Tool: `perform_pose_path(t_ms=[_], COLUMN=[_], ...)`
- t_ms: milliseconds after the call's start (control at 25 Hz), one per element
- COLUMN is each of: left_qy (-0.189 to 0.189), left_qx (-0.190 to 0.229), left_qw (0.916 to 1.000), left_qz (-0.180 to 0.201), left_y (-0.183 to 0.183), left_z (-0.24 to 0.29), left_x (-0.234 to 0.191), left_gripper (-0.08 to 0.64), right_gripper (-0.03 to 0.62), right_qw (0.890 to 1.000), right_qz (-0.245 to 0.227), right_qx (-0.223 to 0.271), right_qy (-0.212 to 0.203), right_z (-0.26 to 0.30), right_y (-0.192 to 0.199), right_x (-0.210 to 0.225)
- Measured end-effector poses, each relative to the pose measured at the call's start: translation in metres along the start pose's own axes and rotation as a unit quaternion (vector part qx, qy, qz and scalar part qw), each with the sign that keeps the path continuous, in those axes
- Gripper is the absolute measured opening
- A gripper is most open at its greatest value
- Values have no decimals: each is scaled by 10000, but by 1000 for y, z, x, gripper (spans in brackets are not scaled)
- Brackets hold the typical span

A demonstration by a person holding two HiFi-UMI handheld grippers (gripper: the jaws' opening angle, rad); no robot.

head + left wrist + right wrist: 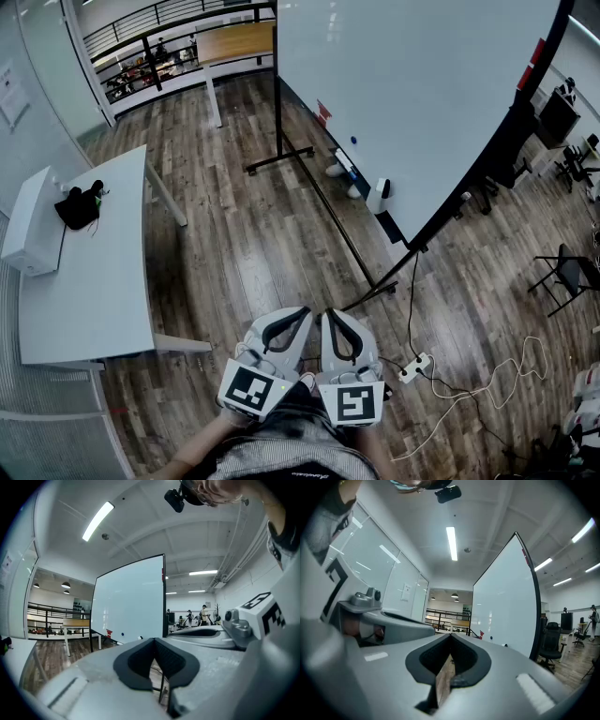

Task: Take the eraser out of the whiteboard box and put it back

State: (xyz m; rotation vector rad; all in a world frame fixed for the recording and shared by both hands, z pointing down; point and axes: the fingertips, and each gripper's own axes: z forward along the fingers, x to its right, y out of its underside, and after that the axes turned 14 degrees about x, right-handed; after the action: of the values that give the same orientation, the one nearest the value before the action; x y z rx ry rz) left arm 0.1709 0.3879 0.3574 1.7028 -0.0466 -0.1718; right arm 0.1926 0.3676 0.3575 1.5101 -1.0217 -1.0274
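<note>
The left gripper (302, 313) and the right gripper (329, 314) sit side by side, both closed and empty, with the whiteboard (412, 94) well ahead of them.

A dark wooden plank floor (253, 234) runs through the room. On the left stands a long white table (94, 281) with a black bundle (80, 206) and a white box (33, 234) on it. To the right, a large whiteboard (412, 103) stands on a black frame. At the far end a black railing (159, 37) runs beside a wood-topped table (234, 42). A black chair (567, 272) stands at the right. A power strip (414, 367) with a white cable lies on the near floor. Tube lights (97, 521) glow on the white ceiling.
</note>
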Motion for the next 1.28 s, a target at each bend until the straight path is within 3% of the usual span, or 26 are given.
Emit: perform_pose_path(t_ms=[440,800,920,1080,1280], left_qy=[56,283,509,1091,1591], left_qx=[-74,-102,-99,-101,-132], left_qw=[9998,9992,9984,9940,9871], left_qz=[-166,-262,-242,79,-94], left_y=[20,37,44,44,38], left_z=[15,76,111,161,212], left_x=[13,-29,-62,-113,-156], left_gripper=[5,5,5,5,5], right_gripper=[3,3,3,3,3], right_qw=[9998,9984,9975,9952,9915], right_qz=[-2,-44,-127,-202,-263], right_qx=[-185,-275,-248,-232,-211], right_qy=[115,484,656,924,1259], right_z=[-7,44,86,154,221], right_y=[22,46,57,63,70], right_x=[21,66,86,108,127])
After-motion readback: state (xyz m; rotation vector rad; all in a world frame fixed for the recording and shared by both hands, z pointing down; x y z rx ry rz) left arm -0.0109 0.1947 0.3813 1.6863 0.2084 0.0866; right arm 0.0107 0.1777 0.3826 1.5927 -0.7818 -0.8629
